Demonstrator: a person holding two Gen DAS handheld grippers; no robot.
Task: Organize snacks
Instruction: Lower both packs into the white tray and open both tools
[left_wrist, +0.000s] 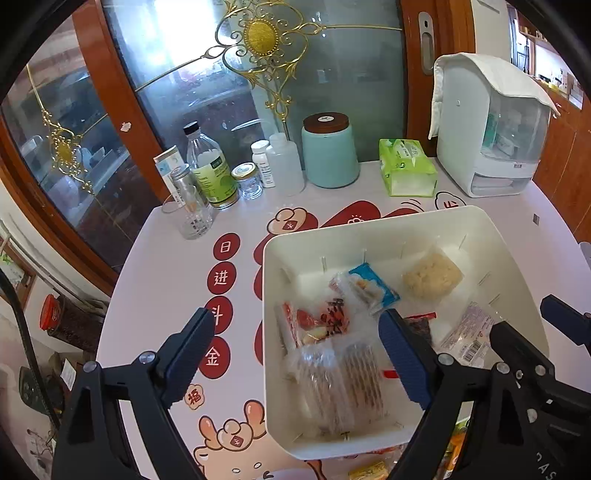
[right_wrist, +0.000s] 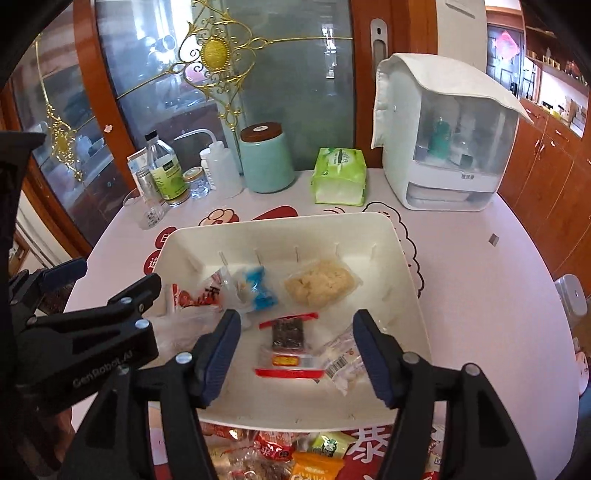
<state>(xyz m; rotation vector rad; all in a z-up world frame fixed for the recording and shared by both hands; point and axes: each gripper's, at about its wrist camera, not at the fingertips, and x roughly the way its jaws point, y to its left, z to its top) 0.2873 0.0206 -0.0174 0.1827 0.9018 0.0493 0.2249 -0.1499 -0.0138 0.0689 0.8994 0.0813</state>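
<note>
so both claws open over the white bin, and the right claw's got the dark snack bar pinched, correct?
Not quite. The right claw is open and empty; the dark snack bar lies loose on the floor of the white bin, between its fingers, as the right wrist view shows. The left claw is open too.

"GenRobot.AI" on the left gripper (right_wrist: 96, 295); red "日", "进", "斗", "金", "福" on the tablecloth (left_wrist: 166, 266)

A white plastic bin (right_wrist: 402, 295) sits mid-table (right_wrist: 480, 314), holding wrapped snack packets (right_wrist: 288, 347). Along the table's far edge stand a teal ceramic canister (right_wrist: 266, 162), a green tissue pack (right_wrist: 340, 177), and a white dispenser box (right_wrist: 443, 147) at the right.
</note>
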